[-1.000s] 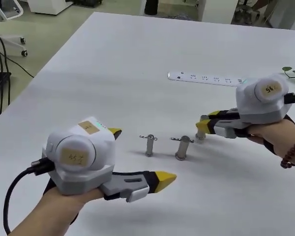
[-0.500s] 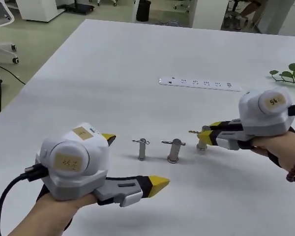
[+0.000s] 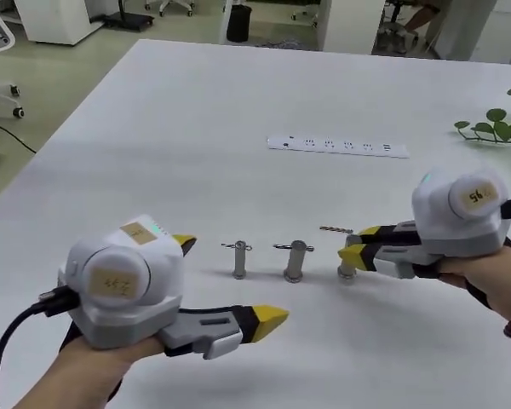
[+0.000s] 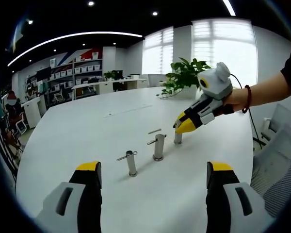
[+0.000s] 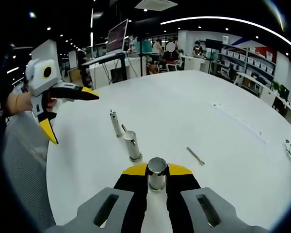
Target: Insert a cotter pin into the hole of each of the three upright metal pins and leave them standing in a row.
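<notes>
Two metal pins [image 3: 239, 262] w/ cotters [image 3: 232, 246] thru; R tongs [image 3: 356, 245] clamp 3rd pin [image 5: 156, 167]; L tongs [image 3: 232, 279] wide open, empty.

White table [image 3: 153, 128] carries three upright metal pins [image 3: 295, 260] at centre frame, a loose cotter pin [image 3: 335, 229] just above, a power strip [image 3: 336, 146] higher up.

Left gripper [image 4: 153, 168] white-grey, fingers [image 3: 268, 317] black with yellow tips; metal pins [image 3: 294, 260] silver; table [image 3: 238, 128] white.
</notes>
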`<state>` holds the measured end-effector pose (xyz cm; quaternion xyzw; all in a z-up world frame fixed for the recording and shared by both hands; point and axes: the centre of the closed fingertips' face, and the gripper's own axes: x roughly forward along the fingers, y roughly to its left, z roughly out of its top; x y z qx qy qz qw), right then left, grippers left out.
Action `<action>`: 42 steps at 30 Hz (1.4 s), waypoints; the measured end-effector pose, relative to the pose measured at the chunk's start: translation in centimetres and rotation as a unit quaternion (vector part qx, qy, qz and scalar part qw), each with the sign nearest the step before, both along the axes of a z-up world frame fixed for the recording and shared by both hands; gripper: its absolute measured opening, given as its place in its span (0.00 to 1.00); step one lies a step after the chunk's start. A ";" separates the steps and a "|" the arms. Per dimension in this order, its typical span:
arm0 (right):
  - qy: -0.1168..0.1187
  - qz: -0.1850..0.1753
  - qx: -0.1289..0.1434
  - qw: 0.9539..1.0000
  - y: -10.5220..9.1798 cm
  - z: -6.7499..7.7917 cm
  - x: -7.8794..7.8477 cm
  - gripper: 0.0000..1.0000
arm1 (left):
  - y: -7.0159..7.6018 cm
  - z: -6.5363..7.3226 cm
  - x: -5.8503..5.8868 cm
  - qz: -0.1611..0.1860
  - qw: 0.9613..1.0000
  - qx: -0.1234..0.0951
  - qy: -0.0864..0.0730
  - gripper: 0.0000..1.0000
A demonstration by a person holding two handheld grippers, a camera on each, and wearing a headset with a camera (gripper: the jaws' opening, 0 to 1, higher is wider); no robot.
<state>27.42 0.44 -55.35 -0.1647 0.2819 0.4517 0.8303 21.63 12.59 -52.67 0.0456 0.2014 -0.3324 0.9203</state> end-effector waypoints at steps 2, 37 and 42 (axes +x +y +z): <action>-0.001 0.006 -0.001 1.000 0.2 0.0 -0.4 0.08 | 0.0 0.0 0.0 0.000 1.000 0.000 0.001 0.88; 0.006 0.141 0.024 0.990 5.2 -1.4 -6.3 0.08 | -0.3 0.3 -0.5 -0.010 1.000 -0.016 0.004 0.86; 0.006 0.147 0.025 0.989 5.6 -1.6 -6.5 0.08 | -0.3 0.2 -0.5 -0.009 1.000 -0.015 0.005 0.86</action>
